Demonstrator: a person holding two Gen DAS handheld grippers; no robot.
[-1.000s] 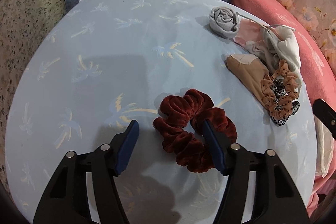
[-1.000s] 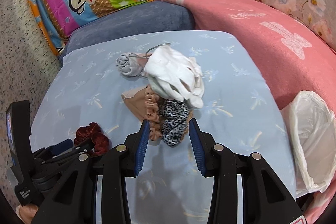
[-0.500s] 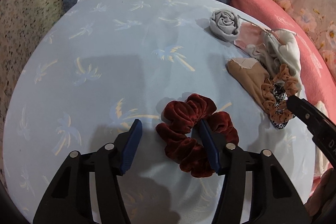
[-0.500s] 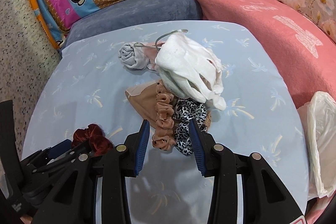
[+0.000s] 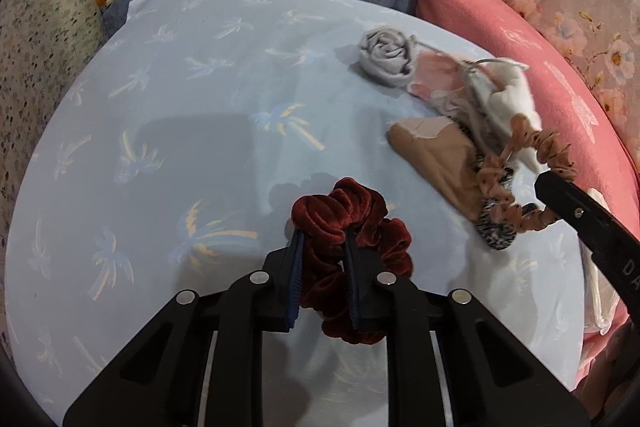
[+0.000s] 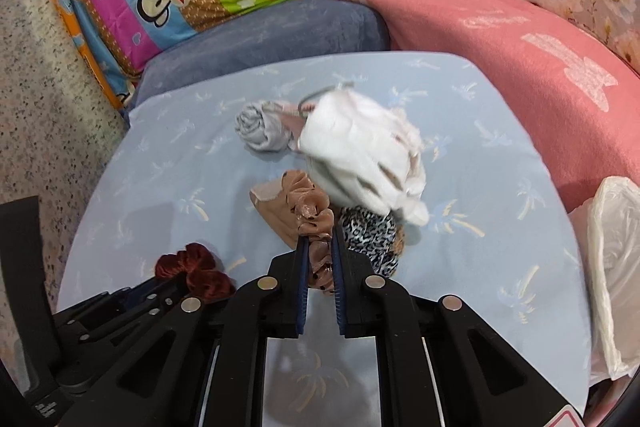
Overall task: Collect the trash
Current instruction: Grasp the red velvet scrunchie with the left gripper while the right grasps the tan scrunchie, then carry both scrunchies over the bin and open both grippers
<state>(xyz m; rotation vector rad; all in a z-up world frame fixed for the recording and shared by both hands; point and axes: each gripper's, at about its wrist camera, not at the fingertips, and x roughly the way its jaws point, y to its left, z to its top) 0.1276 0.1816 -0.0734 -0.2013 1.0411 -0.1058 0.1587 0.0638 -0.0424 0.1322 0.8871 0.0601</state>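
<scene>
A dark red velvet scrunchie (image 5: 356,215) lies on the pale blue palm-print cloth (image 5: 180,115). My left gripper (image 5: 322,241) is closing on it, and both pads pinch one side of the ring. The tan dotted scrunchie (image 6: 314,215) sits between the pads of my right gripper (image 6: 318,247), whose jaws are closing and squeezing it. In the left wrist view that tan scrunchie (image 5: 516,187) is stretched beside the right gripper's black finger (image 5: 580,219). A leopard-print scrunchie (image 6: 370,237) lies just right of the right gripper.
A white cloth (image 6: 360,155), a rolled grey sock (image 6: 260,129) and a tan sock (image 6: 272,205) lie heaped behind the scrunchies. A white plastic bag (image 6: 616,267) hangs at the right edge. A pink blanket (image 6: 520,39) and a grey cushion (image 6: 260,43) border the cloth.
Both grippers went from open to pinched: the left on the dark red scrunchie, the right on the tan dotted one. The right gripper came in closer to the pile.
</scene>
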